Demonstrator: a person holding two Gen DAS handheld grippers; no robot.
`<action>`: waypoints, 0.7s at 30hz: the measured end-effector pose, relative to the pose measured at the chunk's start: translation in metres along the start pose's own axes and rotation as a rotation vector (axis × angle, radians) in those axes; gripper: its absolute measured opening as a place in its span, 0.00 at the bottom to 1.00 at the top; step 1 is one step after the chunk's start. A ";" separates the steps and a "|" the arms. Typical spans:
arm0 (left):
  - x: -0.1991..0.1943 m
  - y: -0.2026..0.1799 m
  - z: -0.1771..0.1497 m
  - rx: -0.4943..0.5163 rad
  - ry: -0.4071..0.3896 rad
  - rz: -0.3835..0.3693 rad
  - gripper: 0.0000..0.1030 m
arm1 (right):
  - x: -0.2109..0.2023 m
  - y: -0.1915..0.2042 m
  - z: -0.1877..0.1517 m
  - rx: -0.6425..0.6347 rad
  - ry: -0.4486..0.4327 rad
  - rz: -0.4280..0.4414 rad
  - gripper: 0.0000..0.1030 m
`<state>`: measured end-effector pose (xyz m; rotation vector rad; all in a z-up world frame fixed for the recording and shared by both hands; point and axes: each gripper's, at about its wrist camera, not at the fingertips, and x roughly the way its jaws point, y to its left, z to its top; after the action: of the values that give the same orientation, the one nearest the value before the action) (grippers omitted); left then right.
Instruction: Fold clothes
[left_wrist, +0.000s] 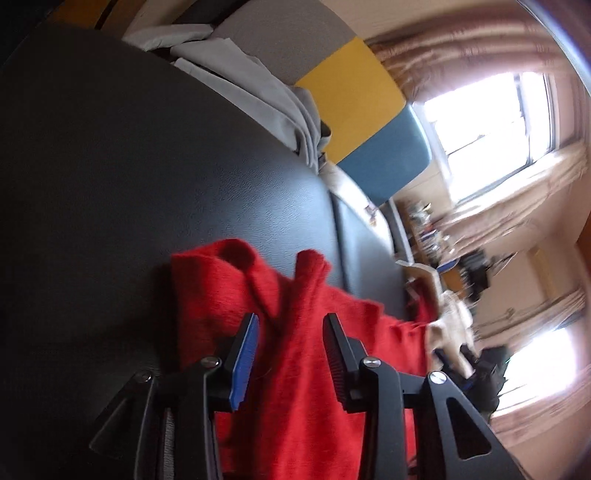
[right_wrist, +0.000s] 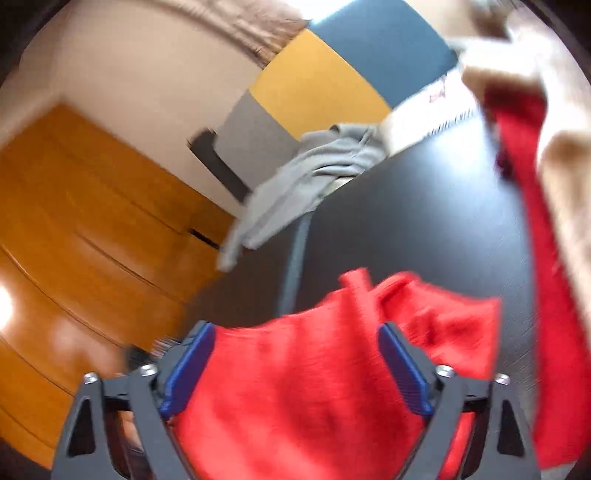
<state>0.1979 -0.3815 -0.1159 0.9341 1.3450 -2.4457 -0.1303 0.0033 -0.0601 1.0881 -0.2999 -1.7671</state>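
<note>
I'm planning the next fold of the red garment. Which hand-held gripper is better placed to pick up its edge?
Probably left. The left hand-held gripper stands open just short of the red garment bunched edge. The right hand-held gripper, also open, hovers over mid-cloth.

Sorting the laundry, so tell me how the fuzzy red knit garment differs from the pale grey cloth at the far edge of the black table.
The fuzzy red knit garment is bright and lies close under the grippers; the pale grey cloth is dull and lies far off. The red one rests on the black table; the grey one droops over its edge. Both are rumpled, not folded.
</note>
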 end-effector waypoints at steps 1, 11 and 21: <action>0.002 -0.003 0.000 0.037 0.012 0.019 0.38 | 0.004 0.002 0.003 -0.046 0.015 -0.044 0.75; 0.041 -0.048 0.006 0.277 0.107 0.072 0.53 | 0.073 0.001 0.003 -0.198 0.199 -0.245 0.27; 0.015 -0.025 0.001 0.166 -0.001 0.045 0.09 | 0.053 0.023 0.009 -0.319 0.091 -0.349 0.10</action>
<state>0.1746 -0.3663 -0.1076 0.9878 1.1220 -2.5535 -0.1284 -0.0547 -0.0683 1.0268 0.2369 -1.9783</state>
